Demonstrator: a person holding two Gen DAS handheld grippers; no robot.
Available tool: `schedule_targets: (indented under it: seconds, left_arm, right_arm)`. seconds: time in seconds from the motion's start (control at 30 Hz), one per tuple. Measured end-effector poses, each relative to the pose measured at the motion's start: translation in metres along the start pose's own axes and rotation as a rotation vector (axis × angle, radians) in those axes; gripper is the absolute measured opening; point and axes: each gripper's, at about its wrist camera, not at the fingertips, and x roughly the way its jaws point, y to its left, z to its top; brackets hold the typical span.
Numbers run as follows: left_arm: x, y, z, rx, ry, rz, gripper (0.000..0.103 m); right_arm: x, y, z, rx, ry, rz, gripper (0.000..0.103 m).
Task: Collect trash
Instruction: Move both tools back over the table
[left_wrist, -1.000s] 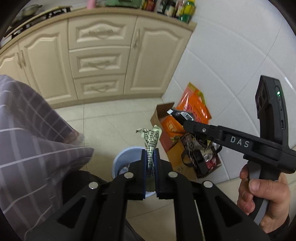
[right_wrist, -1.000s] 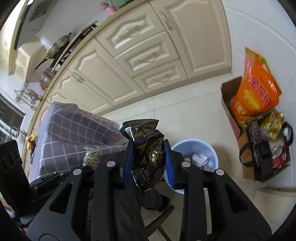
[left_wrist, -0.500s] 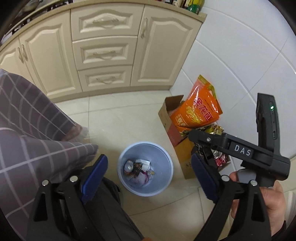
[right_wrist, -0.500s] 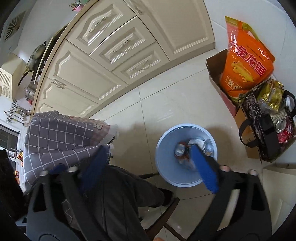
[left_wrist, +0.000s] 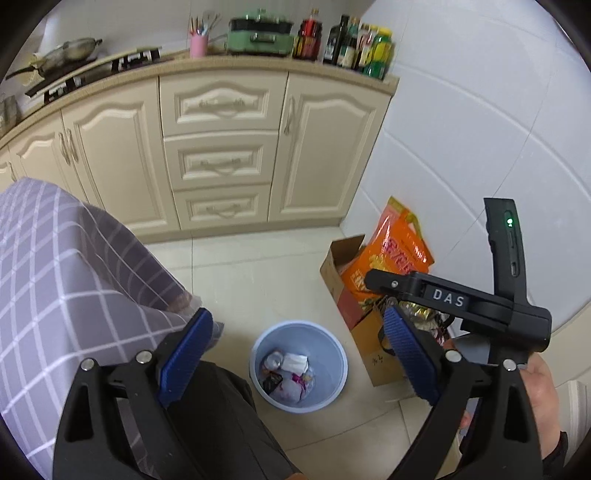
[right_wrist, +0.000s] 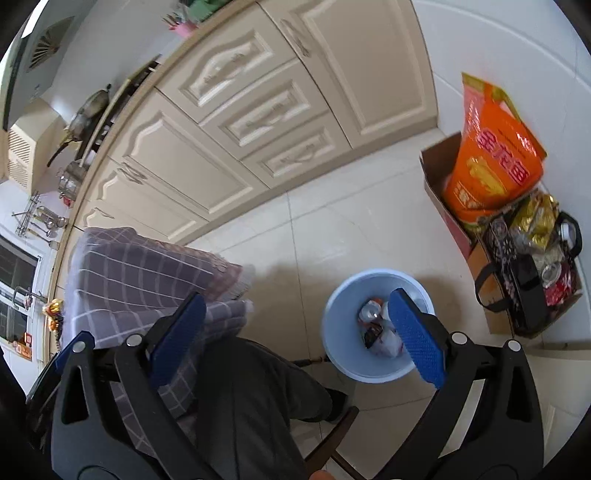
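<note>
Bottles (left_wrist: 354, 40) show from left wrist only

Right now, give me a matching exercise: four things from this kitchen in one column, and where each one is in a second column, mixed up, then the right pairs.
Things:
1. bin
2. orange bag
3. pink cup
4. checked cloth

Places:
A. on the counter, holding utensils
B. on the floor, with wrappers and a can inside
C. draped over the table edge
D. standing in a cardboard box by the wall

Pairs: 1-B, 2-D, 3-A, 4-C
</note>
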Motion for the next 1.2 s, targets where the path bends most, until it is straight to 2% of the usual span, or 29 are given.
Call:
schedule_targets:
  seconds: [0.33,0.53,0.73,0.87,1.2]
  left_arm:
    - [-0.068,0.019,0.009,-0.028,-0.138,0.023,0.093]
    - [-0.106,0.048,0.009,-0.071,-0.208,0.077,0.093]
    - [-0.15,0.093,0.001,-0.136,-0.276,0.155,0.094]
    - [-0.181,0.131,-0.009,-0.185,-0.317,0.235,0.095]
    - [-0.236,0.23,-0.052,-0.332,-0.357,0.409,0.095]
  right_arm:
    - [-0.033,0.08,0.008,-0.141,-0.071,0.086,0.097]
    - [-0.043,0.13,0.006,-0.226,-0.084,0.145,0.097]
    - [-0.042,0.193,-0.005,-0.319,-0.075,0.224,0.097]
    - [-0.038,0.235,-0.015,-0.383,-0.062,0.265,0.097]
    - [-0.013,0.347,-0.056,-0.6,-0.002,0.365,0.097]
